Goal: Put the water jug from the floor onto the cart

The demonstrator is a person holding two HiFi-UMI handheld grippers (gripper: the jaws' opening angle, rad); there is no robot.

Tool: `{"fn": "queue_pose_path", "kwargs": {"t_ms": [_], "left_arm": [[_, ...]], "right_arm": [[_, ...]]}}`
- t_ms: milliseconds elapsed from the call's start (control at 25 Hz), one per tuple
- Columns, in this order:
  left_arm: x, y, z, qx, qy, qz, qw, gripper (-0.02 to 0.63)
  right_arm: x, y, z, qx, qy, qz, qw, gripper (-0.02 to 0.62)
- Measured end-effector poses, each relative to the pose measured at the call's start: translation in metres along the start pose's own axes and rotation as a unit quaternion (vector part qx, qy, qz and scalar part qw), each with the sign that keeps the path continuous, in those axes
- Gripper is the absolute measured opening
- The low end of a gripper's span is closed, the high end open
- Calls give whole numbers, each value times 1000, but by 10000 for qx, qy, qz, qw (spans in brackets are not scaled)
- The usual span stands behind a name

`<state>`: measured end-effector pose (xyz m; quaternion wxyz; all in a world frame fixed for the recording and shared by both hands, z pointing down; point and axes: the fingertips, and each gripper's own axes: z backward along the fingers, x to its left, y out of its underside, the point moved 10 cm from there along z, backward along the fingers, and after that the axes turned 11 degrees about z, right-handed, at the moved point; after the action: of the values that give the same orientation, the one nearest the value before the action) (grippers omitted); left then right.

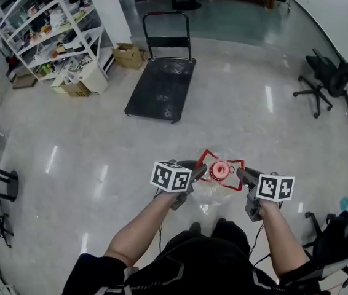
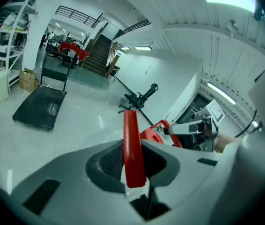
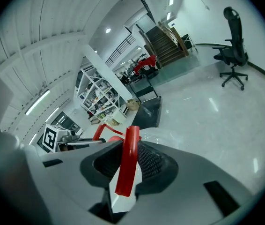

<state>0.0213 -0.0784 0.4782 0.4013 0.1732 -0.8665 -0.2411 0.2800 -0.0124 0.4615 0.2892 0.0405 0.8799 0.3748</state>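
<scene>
A clear water jug (image 1: 214, 186) with a red cap (image 1: 221, 169) and a red carrying handle (image 1: 206, 157) hangs above the floor in front of me. My left gripper (image 1: 200, 171) is shut on the handle's left side, and the red strip (image 2: 131, 149) runs between its jaws. My right gripper (image 1: 242, 175) is shut on the handle's right side, with the red band (image 3: 128, 161) pressed between its pads. The black flat cart (image 1: 162, 88) with its upright push bar stands farther ahead on the floor, also visible as the cart (image 2: 36, 108) and the cart (image 3: 147, 111).
White shelving (image 1: 51, 35) with cardboard boxes (image 1: 128, 55) stands at the far left. A black office chair (image 1: 328, 75) is at the right, another chair base (image 1: 337, 244) near my right side. Glossy floor lies between me and the cart.
</scene>
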Motion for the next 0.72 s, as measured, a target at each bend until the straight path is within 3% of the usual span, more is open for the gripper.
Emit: {"fn": "queue_pose_path", "kwargs": {"t_ms": [280, 440, 720], "left_arm": [[52, -72, 6, -471, -456, 398, 9971, 63], [79, -106, 7, -819, -751, 783, 9907, 63], [130, -190, 19, -1342, -1142, 946, 9798, 63]], "right_arm": [[-16, -89, -86, 322, -671, 414, 9964, 94], [-24, -141, -134, 502, -1053, 698, 9907, 94], [-21, -239, -220, 562, -1540, 1086, 9805, 94]]}}
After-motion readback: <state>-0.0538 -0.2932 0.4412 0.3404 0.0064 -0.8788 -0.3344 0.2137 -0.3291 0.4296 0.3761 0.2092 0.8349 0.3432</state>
